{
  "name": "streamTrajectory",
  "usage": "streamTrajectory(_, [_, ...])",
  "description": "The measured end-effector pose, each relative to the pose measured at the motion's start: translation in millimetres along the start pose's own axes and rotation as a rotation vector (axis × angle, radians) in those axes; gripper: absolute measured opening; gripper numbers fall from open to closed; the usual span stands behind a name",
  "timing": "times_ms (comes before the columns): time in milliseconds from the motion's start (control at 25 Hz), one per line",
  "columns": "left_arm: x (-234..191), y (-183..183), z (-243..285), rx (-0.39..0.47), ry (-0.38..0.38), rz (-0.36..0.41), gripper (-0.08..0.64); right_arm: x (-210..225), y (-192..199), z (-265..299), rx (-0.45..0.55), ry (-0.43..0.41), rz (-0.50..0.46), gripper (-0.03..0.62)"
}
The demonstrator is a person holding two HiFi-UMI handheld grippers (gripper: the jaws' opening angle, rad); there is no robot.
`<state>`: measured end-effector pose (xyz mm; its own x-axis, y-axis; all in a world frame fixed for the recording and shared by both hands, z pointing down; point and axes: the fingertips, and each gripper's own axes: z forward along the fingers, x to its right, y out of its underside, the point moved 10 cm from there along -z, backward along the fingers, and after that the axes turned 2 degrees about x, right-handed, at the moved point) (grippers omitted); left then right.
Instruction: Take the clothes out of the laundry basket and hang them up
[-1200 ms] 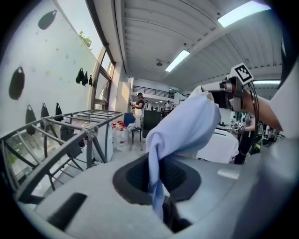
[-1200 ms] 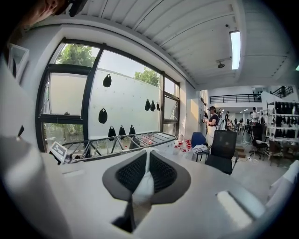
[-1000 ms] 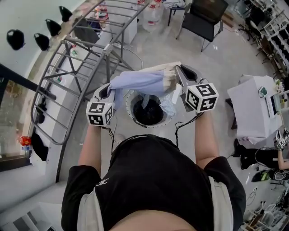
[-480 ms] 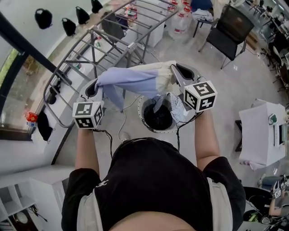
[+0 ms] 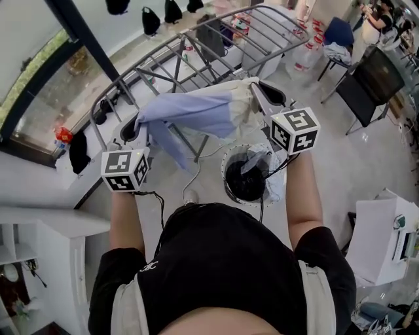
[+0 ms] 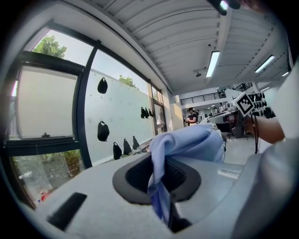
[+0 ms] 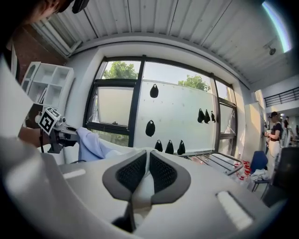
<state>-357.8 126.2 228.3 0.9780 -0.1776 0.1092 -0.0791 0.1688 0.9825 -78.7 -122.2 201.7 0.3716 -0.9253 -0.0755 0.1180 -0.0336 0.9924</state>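
Note:
A light blue and cream garment (image 5: 196, 114) hangs stretched between my two grippers, above the round laundry basket (image 5: 247, 176). My left gripper (image 5: 135, 129) is shut on its blue end, and the blue cloth (image 6: 161, 161) shows pinched between the jaws in the left gripper view. My right gripper (image 5: 264, 97) is shut on the cream end, with the pale cloth (image 7: 143, 184) squeezed between its pads. The metal drying rack (image 5: 196, 49) stands just beyond the garment. Dark and pale clothes lie in the basket.
Black bags (image 5: 152, 19) hang on the window wall at the left. A black chair (image 5: 370, 82) and water bottles (image 5: 308, 52) stand to the right of the rack. A white box (image 5: 386, 235) sits at the right edge. A person (image 7: 273, 130) stands far off.
Both grippers have lifted the garment and swung it left towards the drying rack. The basket now lies under the right gripper, not between the two.

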Motion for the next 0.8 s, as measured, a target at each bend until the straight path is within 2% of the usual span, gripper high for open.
streamTrajectory(440, [-124.3, 4.3, -35.2, 0.012, -0.232, -0.01, 0.029, -69.8, -50.3, 144.6, 0.03, -0.16, -0.109, 0.035])
streamTrajectory(600, [-162.7, 15.8, -34.0, -0.006, -0.299, -0.02, 0.031, -89.3, -60.7, 206.0, -0.001, -0.193, -0.162, 0.035])
streamTrajectory(800, [-211.6, 40.7, -19.8, -0.078, -0.332, -0.073, 0.031, -110.6, -54.4, 277.9, -0.085, -0.223, -0.216, 0.035])
